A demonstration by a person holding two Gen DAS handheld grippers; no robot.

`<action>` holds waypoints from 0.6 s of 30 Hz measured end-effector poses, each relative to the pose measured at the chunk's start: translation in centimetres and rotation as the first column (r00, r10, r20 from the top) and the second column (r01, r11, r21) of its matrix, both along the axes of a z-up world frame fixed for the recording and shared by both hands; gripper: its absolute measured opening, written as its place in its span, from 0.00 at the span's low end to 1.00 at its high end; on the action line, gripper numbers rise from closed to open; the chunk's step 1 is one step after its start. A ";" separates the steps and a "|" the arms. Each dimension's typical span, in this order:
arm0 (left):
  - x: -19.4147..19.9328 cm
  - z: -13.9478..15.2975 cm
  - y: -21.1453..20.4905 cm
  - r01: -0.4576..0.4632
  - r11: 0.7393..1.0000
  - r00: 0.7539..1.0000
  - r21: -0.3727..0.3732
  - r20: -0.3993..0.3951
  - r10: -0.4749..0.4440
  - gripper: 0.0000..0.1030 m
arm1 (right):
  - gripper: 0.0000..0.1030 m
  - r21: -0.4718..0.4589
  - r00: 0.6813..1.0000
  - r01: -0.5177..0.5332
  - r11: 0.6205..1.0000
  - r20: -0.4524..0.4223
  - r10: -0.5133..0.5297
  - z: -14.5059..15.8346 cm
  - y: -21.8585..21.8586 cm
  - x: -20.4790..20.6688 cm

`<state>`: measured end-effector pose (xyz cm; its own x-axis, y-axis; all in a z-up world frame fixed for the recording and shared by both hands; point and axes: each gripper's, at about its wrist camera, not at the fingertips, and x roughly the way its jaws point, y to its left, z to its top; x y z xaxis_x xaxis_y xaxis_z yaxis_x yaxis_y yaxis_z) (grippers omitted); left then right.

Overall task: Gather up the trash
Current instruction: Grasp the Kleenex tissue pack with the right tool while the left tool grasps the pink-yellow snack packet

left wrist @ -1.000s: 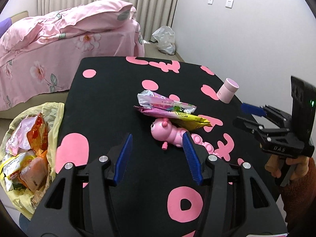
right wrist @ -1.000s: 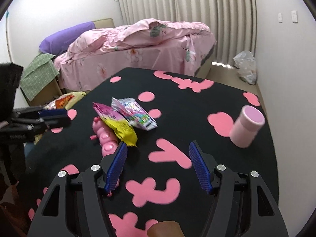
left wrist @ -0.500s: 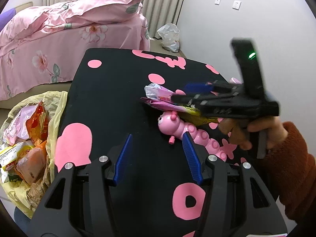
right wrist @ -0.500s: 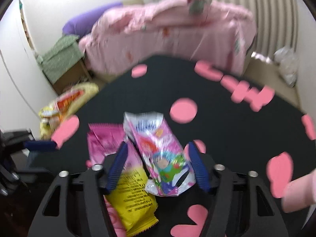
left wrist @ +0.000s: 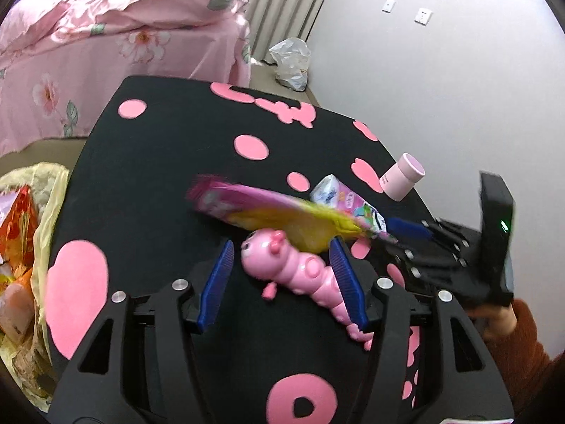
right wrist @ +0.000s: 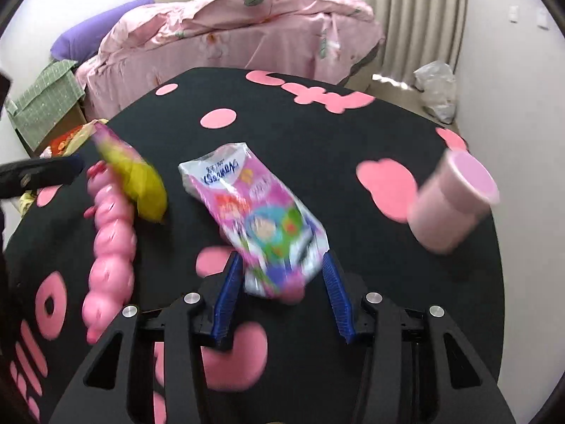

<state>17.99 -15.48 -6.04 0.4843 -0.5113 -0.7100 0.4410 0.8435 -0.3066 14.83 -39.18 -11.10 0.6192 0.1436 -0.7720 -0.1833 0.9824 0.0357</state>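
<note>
On the black table with pink shapes (left wrist: 159, 162) lie two snack wrappers. A white-and-pink wrapper (right wrist: 254, 212) (left wrist: 348, 201) has its near end between the blue fingers of my right gripper (right wrist: 280, 282), which is open around it. A magenta-and-yellow wrapper (left wrist: 282, 212) (right wrist: 134, 173) rests over a pink caterpillar toy (left wrist: 300, 275) (right wrist: 109, 243). My left gripper (left wrist: 282, 275) is open, with the toy's head and the wrapper's yellow end between its fingers.
A yellow bag of trash (left wrist: 24, 247) hangs off the table's left edge. A pink cup (right wrist: 452, 205) (left wrist: 402, 180) stands at the right edge. A pink-covered bed (left wrist: 106, 46) and a white plastic bag (left wrist: 291, 62) are beyond the table.
Both grippers moved forward onto the wrappers. The right one swung round to the white-and-pink wrapper's near end. The left one came up over the toy's head.
</note>
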 end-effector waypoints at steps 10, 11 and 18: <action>-0.7 2.5 2.9 -0.120 0.992 0.983 -0.027 0.136 0.123 0.54 | 0.52 0.124 0.999 0.022 0.992 0.033 -0.026 0.1 -2.2 -4.7; -0.3 2.7 2.7 -0.101 0.995 0.985 -0.024 0.137 0.104 0.54 | 0.52 0.113 0.999 0.019 0.993 0.025 -0.022 -0.1 -2.0 -4.8; 3.9 1.0 -1.3 0.044 0.977 0.990 0.206 0.125 -0.071 0.54 | 0.52 0.032 1.000 0.023 0.999 -0.003 -0.022 -0.8 -0.8 -5.2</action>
